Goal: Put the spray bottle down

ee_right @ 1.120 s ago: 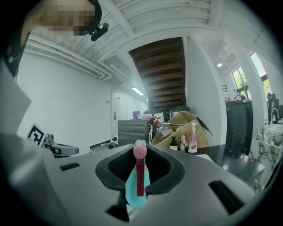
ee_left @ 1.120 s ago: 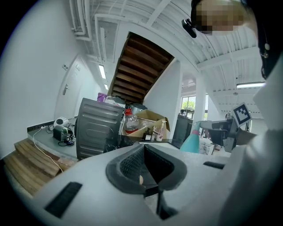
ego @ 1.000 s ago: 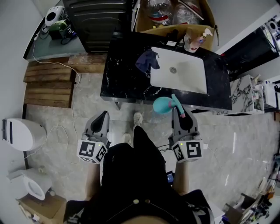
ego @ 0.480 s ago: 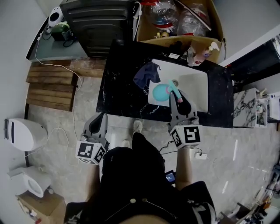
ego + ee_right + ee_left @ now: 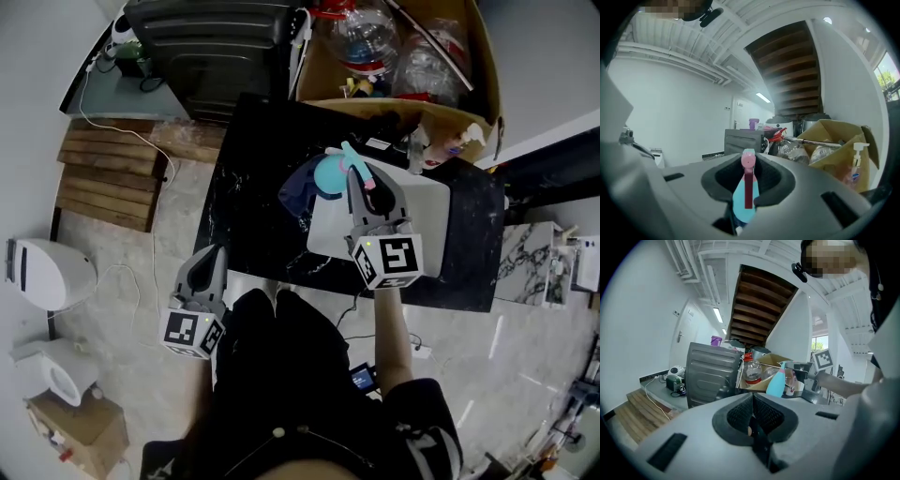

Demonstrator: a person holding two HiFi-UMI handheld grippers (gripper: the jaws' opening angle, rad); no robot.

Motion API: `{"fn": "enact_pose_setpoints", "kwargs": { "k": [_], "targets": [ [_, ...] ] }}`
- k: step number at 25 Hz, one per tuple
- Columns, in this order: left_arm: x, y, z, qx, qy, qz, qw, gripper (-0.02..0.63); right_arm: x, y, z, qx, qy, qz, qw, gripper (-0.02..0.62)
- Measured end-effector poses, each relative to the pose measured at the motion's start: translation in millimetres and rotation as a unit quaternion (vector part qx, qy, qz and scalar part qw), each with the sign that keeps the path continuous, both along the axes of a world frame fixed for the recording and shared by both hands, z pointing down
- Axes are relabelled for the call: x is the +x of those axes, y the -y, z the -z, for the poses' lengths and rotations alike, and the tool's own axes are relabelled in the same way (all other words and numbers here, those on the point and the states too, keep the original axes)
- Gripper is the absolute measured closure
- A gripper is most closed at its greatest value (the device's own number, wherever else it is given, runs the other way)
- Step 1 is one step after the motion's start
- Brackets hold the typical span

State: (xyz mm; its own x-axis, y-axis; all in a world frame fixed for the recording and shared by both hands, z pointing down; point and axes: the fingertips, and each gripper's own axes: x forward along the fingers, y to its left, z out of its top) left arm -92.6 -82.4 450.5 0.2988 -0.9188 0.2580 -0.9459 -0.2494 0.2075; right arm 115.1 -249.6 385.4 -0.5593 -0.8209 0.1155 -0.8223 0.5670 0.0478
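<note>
The right arm reaches forward over the black marble counter with the right gripper pointing nearly level, while the left gripper sits low by the person's side, short of the counter's front edge, its 2 jaws pressed together on nothing. The right gripper's 2 jaws are clamped on the teal spray bottle. Its pink nozzle sits between the pads and its body juts past the fingertips, over the left rim of the white sink and just beside the dark blue cloth.
</note>
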Motion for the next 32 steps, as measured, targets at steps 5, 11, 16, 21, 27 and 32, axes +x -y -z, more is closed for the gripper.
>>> {"fn": "enact_pose_setpoints", "kwargs": {
  "k": [5, 11, 16, 21, 27, 32],
  "targets": [
    [-9.8, 6.3, -3.0, -0.015, 0.005, 0.034, 0.9993, 0.601, -15.2, 55.0, -16.8, -0.004, -0.008, 0.012, 1.0, 0.528],
    [-31.1, 15.3, -7.9, -0.039, 0.013, 0.072, 0.9966, 0.601, -29.1, 113.2, -37.4, -0.011, -0.013, 0.013, 1.0, 0.528],
    [-45.0, 30.6, -11.0, -0.053, 0.016, 0.088, 0.9946, 0.601, -42.1, 142.4, -56.9, -0.026, -0.018, 0.025, 0.999, 0.528],
    [-48.6, 43.8, -14.8, -0.06, 0.013, 0.09, 0.9941, 0.601, -50.4, 154.8, -69.7, -0.035, -0.024, 0.028, 0.999, 0.528],
    [-58.0, 50.4, -19.0, -0.064, 0.015, 0.095, 0.9933, 0.601, -57.1, 159.2, -82.1, -0.039, -0.038, 0.035, 0.998, 0.528],
    [-64.6, 51.4, -19.3, -0.066, 0.02, 0.1, 0.9926, 0.601, -55.5, 162.0, -87.6, -0.047, -0.033, 0.031, 0.998, 0.526]
  ]
}}
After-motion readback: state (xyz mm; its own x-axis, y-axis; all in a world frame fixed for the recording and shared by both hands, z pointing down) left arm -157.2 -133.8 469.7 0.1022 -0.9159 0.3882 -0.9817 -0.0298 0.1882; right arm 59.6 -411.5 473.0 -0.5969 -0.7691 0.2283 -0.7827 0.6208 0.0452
